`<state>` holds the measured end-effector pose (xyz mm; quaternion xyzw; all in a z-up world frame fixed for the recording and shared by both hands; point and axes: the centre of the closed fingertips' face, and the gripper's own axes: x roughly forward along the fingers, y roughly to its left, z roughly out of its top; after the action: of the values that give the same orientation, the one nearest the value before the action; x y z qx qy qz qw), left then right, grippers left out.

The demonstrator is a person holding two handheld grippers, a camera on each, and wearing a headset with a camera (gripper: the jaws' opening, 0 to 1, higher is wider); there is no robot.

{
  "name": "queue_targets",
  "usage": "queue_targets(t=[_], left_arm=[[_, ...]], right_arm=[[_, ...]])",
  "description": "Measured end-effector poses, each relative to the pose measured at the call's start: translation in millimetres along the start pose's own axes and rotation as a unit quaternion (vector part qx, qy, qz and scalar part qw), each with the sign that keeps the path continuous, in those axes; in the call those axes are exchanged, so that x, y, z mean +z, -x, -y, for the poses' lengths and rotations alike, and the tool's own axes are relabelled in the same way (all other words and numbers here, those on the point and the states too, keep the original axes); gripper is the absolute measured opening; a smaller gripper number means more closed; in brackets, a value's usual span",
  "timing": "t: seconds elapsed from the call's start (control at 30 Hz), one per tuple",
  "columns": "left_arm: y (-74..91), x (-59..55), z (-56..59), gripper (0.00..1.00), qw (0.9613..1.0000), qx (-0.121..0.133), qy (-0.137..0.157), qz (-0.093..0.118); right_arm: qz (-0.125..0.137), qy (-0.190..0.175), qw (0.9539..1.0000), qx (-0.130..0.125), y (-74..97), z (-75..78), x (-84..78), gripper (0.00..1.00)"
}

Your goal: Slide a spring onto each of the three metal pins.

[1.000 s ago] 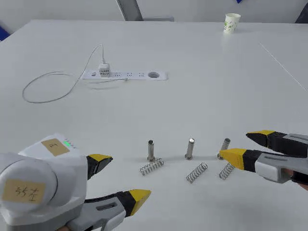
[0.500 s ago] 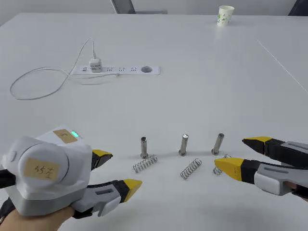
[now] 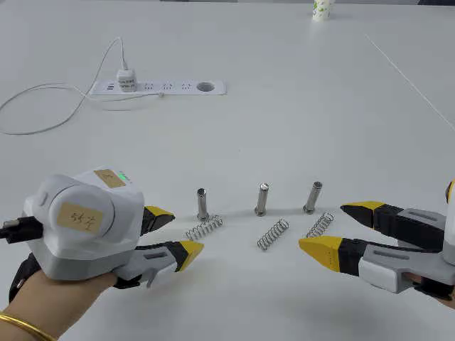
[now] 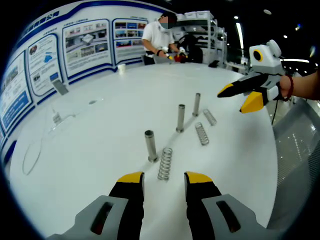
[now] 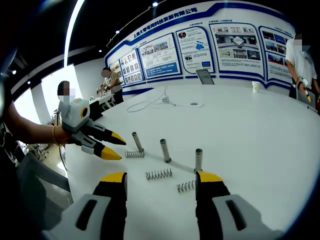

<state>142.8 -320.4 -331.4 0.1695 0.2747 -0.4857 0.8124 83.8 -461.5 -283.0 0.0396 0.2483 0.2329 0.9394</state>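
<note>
Nearest the person, the left gripper (image 3: 182, 231) is held in a hand (image 3: 53, 302) low over the white desk (image 3: 298, 135). Its jaws are parted with nothing between them, and its yellow tips point rightwards at the left spring (image 3: 204, 227). Opposite it, the right gripper (image 3: 325, 226) has its jaws wide apart and empty, with its tips pointing leftwards. The right spring (image 3: 320, 224) lies just ahead of those tips.

The three springs lie flat on the desk in a loose row, the middle spring (image 3: 273, 234) between the other two. In the head view each long axis slants from near-left to far-right. None sits on a pin.

Just behind them the left pin (image 3: 202, 204), middle pin (image 3: 262, 199) and right pin (image 3: 313, 197) stand upright on small flared bases. They form a row across the desk, spaced apart, with their tops free. The far end of the left spring lies close to the left pin's base, and the far end of the right spring lies close to the right pin's base. The middle spring lies a little nearer the person, slightly right of its pin.

Bare desk surrounds the row on every side, including the gaps between the pins.

Well beyond, a power strip (image 3: 163, 87) lies crosswise with a plug (image 3: 126, 78) at its left end. Its white cable (image 3: 43, 106) loops off to the left. A thin line (image 3: 405, 78) slants across the desk on the right, and a paper cup (image 3: 323, 8) stands at the far edge.
</note>
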Motion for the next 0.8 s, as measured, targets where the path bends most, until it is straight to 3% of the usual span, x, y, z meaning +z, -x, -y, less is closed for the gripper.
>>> queue_targets(t=[0.33, 0.4, 0.8], left_arm=[[-11.3, -2.1, -0.5, 0.24, 0.9997, -0.022, -0.004, -0.004], [-13.3, -4.9, 0.5, 0.22, 0.9995, -0.026, -0.009, -0.014], [-18.3, -9.9, 0.5, 0.16, 0.999, -0.035, -0.011, -0.025]], right_arm=[[-0.008, 0.002, 0.9999, 0.008, -6.8, -6.4, -4.5, 0.55], [-0.008, 0.003, 0.9999, 0.009, -7.5, -7.5, -4.8, 0.55], [-0.013, 0.003, 0.9999, 0.006, -9.3, -7.5, -6.6, 0.54]])
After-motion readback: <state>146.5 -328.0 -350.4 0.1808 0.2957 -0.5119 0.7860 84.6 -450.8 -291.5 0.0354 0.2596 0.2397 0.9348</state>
